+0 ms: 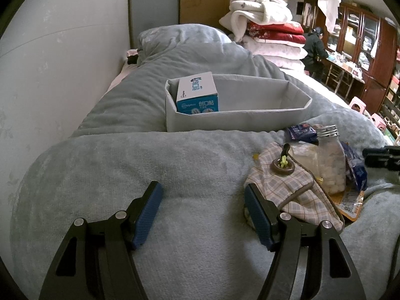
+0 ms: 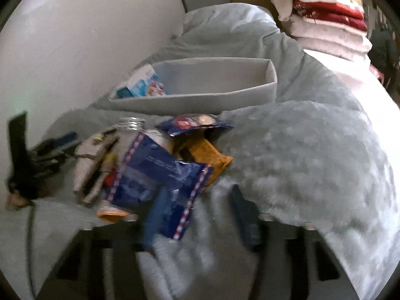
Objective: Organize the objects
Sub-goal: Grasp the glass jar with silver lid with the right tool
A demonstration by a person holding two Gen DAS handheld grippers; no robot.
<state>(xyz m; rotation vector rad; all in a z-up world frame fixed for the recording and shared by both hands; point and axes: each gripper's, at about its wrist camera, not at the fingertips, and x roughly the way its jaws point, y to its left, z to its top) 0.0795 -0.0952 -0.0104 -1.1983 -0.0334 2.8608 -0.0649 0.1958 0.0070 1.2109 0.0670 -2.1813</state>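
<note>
- A grey blanket [image 1: 175,165] covers the bed.
- A grey fabric bin [image 1: 237,118] sits on it, with a blue-and-white plaster box [image 1: 197,92] at its left end.
- A pile lies nearer: plaid pouch [image 1: 287,187], clear bottle [image 1: 330,165], blue packet [image 2: 160,175], orange packet [image 2: 210,155].
- The left gripper [image 1: 202,215] hovers released, with nothing between its jaws.
- The right gripper [image 2: 197,215] is blurred; the blue packet's corner lies between its jaws, grip uncertain.

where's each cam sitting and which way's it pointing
Left wrist: on the left tongs, angled down over the bed at the grey bin; both blue pads show, open and empty.
Right wrist: on the right tongs, angled down at a blue packet, blurred.
Shared: bin, bandage box, jar, folded quilts.
</note>
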